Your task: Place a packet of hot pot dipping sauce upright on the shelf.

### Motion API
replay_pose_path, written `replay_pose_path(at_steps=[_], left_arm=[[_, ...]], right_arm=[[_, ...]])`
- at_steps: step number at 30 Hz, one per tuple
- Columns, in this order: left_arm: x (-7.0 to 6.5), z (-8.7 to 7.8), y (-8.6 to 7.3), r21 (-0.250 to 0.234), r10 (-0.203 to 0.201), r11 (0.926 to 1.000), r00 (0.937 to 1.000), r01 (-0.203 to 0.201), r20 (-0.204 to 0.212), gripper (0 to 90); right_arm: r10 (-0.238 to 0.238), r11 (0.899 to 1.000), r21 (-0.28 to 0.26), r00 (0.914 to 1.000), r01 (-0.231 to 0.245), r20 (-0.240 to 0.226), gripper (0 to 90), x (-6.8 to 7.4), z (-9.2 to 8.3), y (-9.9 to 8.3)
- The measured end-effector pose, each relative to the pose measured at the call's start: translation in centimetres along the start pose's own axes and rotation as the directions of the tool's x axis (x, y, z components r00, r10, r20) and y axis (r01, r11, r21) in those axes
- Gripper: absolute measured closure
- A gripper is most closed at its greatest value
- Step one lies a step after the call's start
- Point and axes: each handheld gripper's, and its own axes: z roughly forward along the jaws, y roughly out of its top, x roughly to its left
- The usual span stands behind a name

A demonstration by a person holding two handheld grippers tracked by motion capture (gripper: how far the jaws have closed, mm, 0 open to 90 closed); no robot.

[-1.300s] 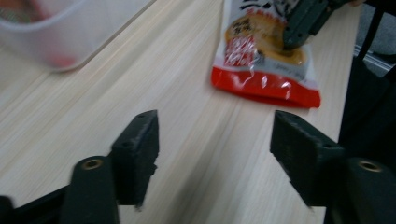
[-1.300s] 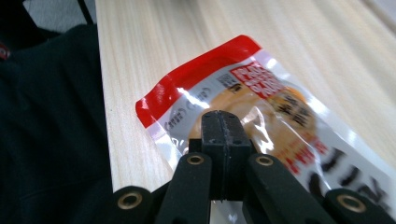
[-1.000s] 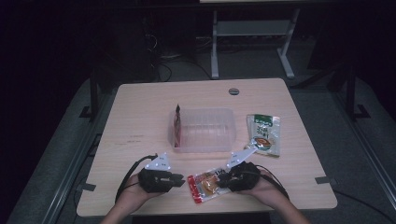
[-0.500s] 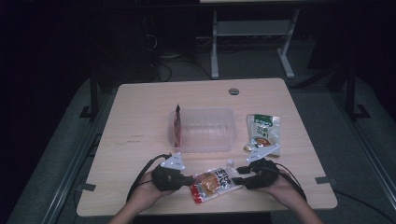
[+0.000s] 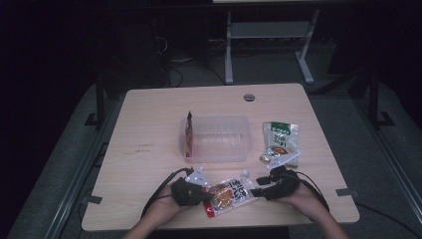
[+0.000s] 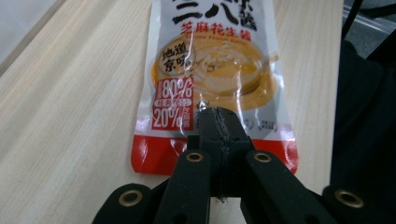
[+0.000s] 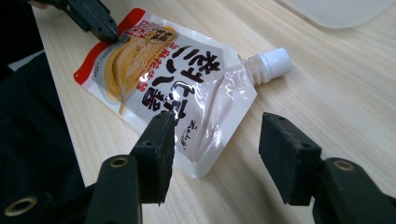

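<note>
A spouted sauce pouch with a red bottom band, an orange picture and a white cap lies flat near the table's front edge. My left gripper is shut on the pouch's red bottom edge, its jaws pressed together over the film. My right gripper sits at the pouch's spout end. Its jaws have just been opening and now stand apart, with my right gripper straddling a corner of the pouch without pressing on it.
A clear plastic box stands mid-table with a red sachet upright at its left end. A green pouch and a small packet lie to its right. The wooden table has a cable hole at the back.
Both hands have shifted right along the front edge, taking the pouch with them. The right gripper's jaws have spread and let go of the pouch's spout end. The left stays clamped.
</note>
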Motion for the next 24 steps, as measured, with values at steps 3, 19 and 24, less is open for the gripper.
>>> replay_pose_path(at_steps=[3, 19, 24], left_arm=[[0.0, 0.2, 0.0, 0.006, 0.004, 1.0, 1.0, -0.004, -0.001, 89.8], [0.0, 0.5, -0.1, 0.015, 0.019, 0.9997, 0.9998, -0.019, -0.001, 90.0], [0.1, 0.5, -0.1, 0.012, 0.015, 0.9998, 0.9999, -0.015, 0.007, 90.0]], right_arm=[[0.006, 1.0, 0.008, 0.9999, -0.006, -0.008, 44.4, -0.2, 0.3, 0.1], [0.051, 0.998, 0.03, 0.9945, -0.049, -0.091, 41.7, -0.9, 1.9, 0.6], [0.065, 0.998, 0.029, 0.9919, -0.063, -0.109, 43.0, -1.0, 2.3, 0.7]])
